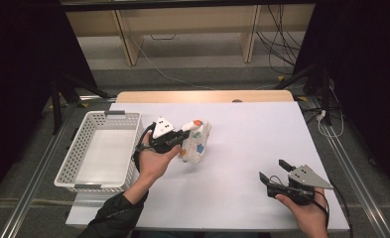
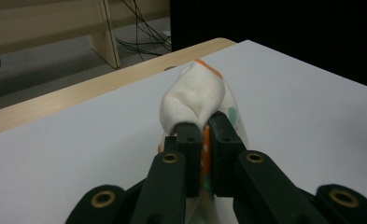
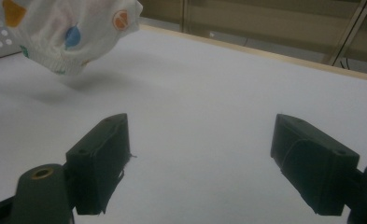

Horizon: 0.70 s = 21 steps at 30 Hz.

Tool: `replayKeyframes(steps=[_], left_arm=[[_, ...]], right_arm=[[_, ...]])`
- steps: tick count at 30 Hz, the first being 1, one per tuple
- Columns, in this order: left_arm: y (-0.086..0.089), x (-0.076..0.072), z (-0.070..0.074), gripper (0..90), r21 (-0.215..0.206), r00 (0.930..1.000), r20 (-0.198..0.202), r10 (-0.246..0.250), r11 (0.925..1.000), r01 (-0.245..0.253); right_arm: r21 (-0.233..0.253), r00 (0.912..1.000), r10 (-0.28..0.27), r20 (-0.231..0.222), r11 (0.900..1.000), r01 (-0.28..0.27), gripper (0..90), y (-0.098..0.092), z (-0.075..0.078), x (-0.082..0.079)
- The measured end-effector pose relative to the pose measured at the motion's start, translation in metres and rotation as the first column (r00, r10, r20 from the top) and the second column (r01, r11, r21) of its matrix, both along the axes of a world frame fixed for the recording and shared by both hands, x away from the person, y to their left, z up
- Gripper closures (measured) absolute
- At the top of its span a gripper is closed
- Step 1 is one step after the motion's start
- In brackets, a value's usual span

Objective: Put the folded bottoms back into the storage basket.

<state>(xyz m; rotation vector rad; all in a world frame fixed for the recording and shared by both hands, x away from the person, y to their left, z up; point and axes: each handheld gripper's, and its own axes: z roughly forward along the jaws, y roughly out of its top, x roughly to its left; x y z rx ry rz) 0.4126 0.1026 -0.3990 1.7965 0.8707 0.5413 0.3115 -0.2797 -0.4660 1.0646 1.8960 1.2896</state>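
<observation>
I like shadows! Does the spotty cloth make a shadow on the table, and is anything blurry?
Right gripper view: a soft grey shadow lies under the lifted spotty cloth; the near jaws look fuzzy. Left gripper view: the cloth is sharp, the left gripper slightly soft. High view: even light.

- White basket [image 1: 101, 148]: stands at the table's left edge, its wall just beside the left gripper [image 1: 180, 137].
- Table [image 1: 262, 139]: bare between the spotted cloth [image 1: 196, 141] and the right gripper [image 1: 273, 170].
</observation>
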Motion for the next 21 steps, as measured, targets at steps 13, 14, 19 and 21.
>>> replayKeyframes(steps=[13, 14, 19, 21], left_arm=[[0.010, -0.008, 0.007, 83.9, 0.005, 0.9999, 0.010, 0.004, 1.0000, -0.004], [0.012, -0.008, 0.007, 83.9, 0.005, 0.9999, 0.010, 0.006, 1.0000, -0.006], [0.018, -0.010, 0.009, 83.9, 0.004, 0.9999, 0.010, 0.013, 0.9999, -0.013], [0.020, -0.010, 0.009, 84.0, 0.002, 0.9998, 0.011, 0.017, 0.9998, -0.017]], right_arm=[[-0.005, 1.0000, 0.000, 0.000, 1.000, 0.000, 20.5, 0.000, 0.000, 0.000], [-0.003, 1.0000, -0.001, 0.002, 1.000, 0.001, 20.5, 0.000, 0.000, 0.000], [-0.004, 1.0000, -0.001, -0.005, 1.000, 0.001, 20.5, 0.001, 0.000, 0.000], [-0.004, 1.0000, -0.001, -0.005, 1.000, 0.001, 20.5, 0.001, 0.000, 0.000]])
